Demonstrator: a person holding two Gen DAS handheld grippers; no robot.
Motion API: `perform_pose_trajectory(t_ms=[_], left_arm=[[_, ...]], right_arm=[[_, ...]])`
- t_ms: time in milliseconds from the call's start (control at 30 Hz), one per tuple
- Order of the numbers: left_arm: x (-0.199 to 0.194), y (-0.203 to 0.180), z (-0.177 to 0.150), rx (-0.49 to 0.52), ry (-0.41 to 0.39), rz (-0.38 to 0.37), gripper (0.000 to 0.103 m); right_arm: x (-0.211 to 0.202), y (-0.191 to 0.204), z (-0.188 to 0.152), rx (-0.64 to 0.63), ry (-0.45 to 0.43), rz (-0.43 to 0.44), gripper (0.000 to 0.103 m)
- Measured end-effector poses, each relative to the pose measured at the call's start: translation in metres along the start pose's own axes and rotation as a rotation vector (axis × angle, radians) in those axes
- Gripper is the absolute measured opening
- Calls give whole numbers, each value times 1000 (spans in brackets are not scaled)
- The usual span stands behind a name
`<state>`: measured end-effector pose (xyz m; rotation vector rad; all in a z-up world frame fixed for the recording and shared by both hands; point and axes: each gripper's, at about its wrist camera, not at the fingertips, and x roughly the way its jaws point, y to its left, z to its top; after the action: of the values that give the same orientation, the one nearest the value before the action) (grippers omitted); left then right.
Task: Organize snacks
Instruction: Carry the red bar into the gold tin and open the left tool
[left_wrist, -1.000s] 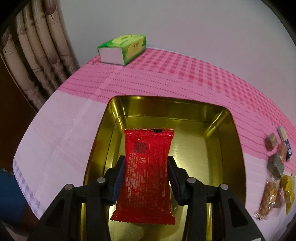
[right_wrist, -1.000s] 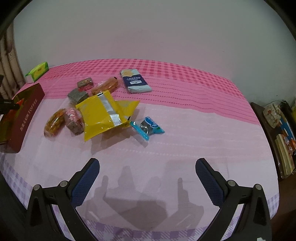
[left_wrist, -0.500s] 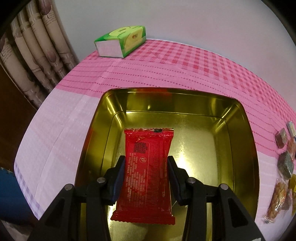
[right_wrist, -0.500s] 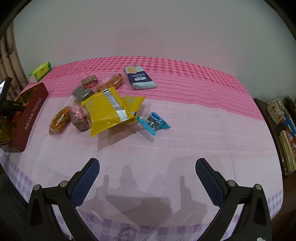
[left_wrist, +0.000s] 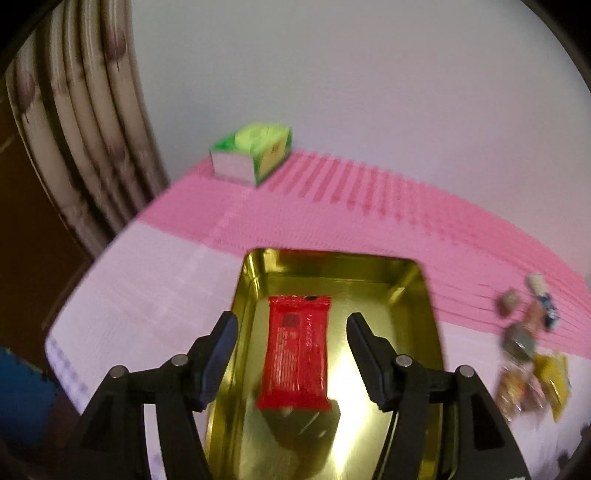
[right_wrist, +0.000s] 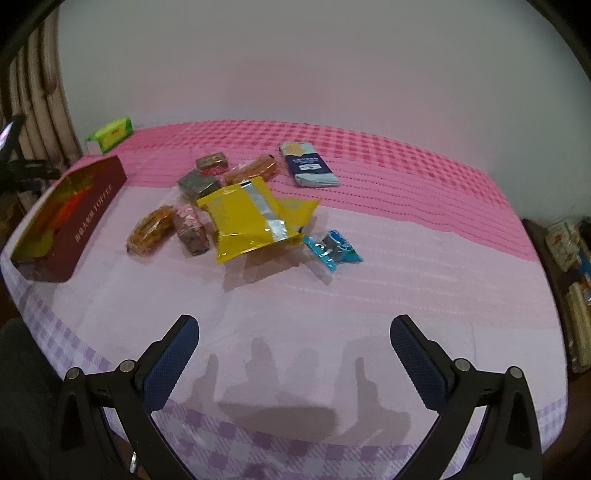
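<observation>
In the left wrist view a red snack packet (left_wrist: 296, 350) lies flat inside the gold tin (left_wrist: 424, 306). My left gripper (left_wrist: 291, 332) is open above it, jaws apart on either side, touching nothing. In the right wrist view the tin (right_wrist: 88, 218) has dark red outer walls and stands at the table's left. Loose snacks lie mid-table: a yellow pouch (right_wrist: 247, 218), a blue wrapped candy (right_wrist: 332, 249), a dark blue packet (right_wrist: 308, 168), an orange snack (right_wrist: 151, 230) and several small brown ones. My right gripper (right_wrist: 295, 354) is open and empty above the near table edge.
A green tissue box (left_wrist: 255, 151) stands at the table's far left corner, also in the right wrist view (right_wrist: 110, 133). Curtains (left_wrist: 85, 129) hang left of the table. A shelf with items (right_wrist: 572, 266) stands to the right. The cloth is pink and checked.
My left gripper has opened and let go of the red packet, which now lies in the tin; the gripper has pulled back and up. The right gripper has drifted slightly.
</observation>
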<state>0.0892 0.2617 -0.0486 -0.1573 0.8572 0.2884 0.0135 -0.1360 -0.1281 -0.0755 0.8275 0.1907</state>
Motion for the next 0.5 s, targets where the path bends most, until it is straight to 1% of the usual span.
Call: perform_pose_trajectory(t_ms=[33,67,100,133,167,267,300,400,500], left_arm=[[-18,1,-7,3,-29,-31,65],[-33,3,-17,1,-50,-61,70],[-44,4,-27,-2,-58,-79,72],[-53,4,-38,-6,-55,-98,73],[-62,4,-55,-15,-35,-137,73],[-73,0,-92,-34,28,-207,73],[-79,-4,-103,-31,38,-229,73],[-97,-17,-126,12,16,-267,73],[-106,-25,-137,53,-22,-273,73]], right_arm=[[3,-8,-1,33,19,10,103],[6,-15,0,63,31,24,103],[7,-19,1,88,34,44,103],[7,-21,4,94,27,63,103],[6,-19,8,81,19,72,103],[13,0,28,-17,18,57,103],[17,7,36,-54,26,66,103],[36,27,59,-137,47,124,102],[55,37,74,-194,65,94,102]])
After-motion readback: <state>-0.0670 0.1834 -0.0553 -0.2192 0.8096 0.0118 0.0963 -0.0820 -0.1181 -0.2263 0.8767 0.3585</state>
